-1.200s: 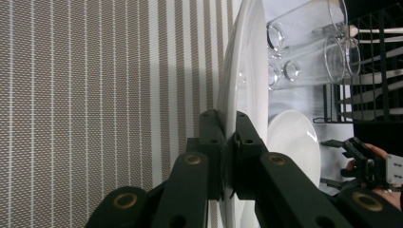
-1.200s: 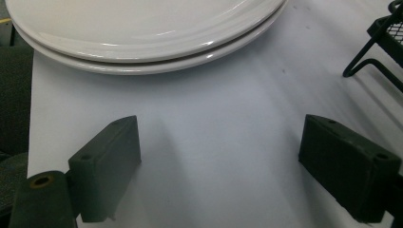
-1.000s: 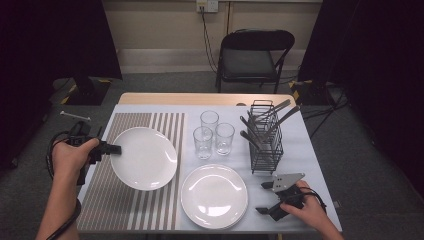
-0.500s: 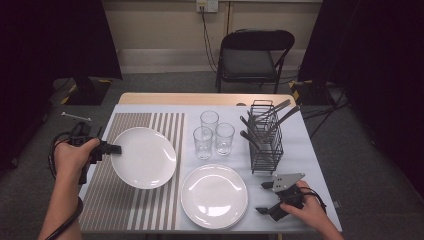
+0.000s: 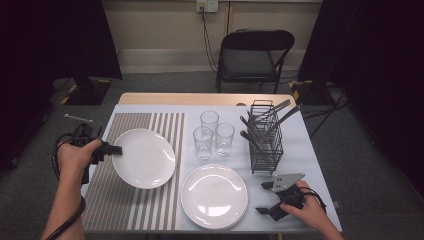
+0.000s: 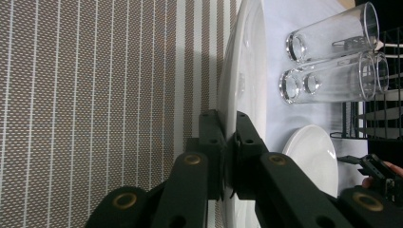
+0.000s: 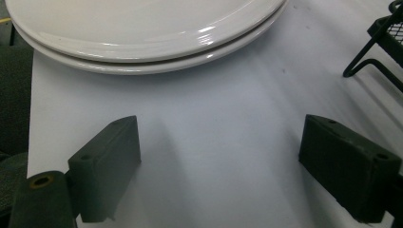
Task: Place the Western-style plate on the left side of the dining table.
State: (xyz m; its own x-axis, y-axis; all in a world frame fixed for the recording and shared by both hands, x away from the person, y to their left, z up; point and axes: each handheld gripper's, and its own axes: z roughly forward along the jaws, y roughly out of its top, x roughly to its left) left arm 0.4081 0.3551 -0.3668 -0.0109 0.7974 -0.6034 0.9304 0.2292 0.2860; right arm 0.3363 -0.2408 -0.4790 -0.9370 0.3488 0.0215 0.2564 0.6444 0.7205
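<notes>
My left gripper (image 5: pixel 116 150) is shut on the left rim of a white plate (image 5: pixel 145 157), which sits tilted over the striped placemat (image 5: pixel 125 210). In the left gripper view the jaws pinch the plate's edge (image 6: pixel 247 71) at the gripper (image 6: pixel 229 137), with the placemat (image 6: pixel 95 95) behind it. Two more white plates (image 5: pixel 214 196) lie stacked at the front centre. My right gripper (image 5: pixel 261 198) rests open on the table just right of that stack. Its own view shows the gripper (image 7: pixel 221 161) with nothing between its jaws and the stacked plates (image 7: pixel 142 28) ahead.
Three clear glasses (image 5: pixel 212 134) stand mid-table, and a black wire rack (image 5: pixel 265 142) holding cutlery is to their right. The rack's foot (image 7: pixel 380 42) is near the right gripper. A folding chair (image 5: pixel 255 55) stands beyond the table's far edge.
</notes>
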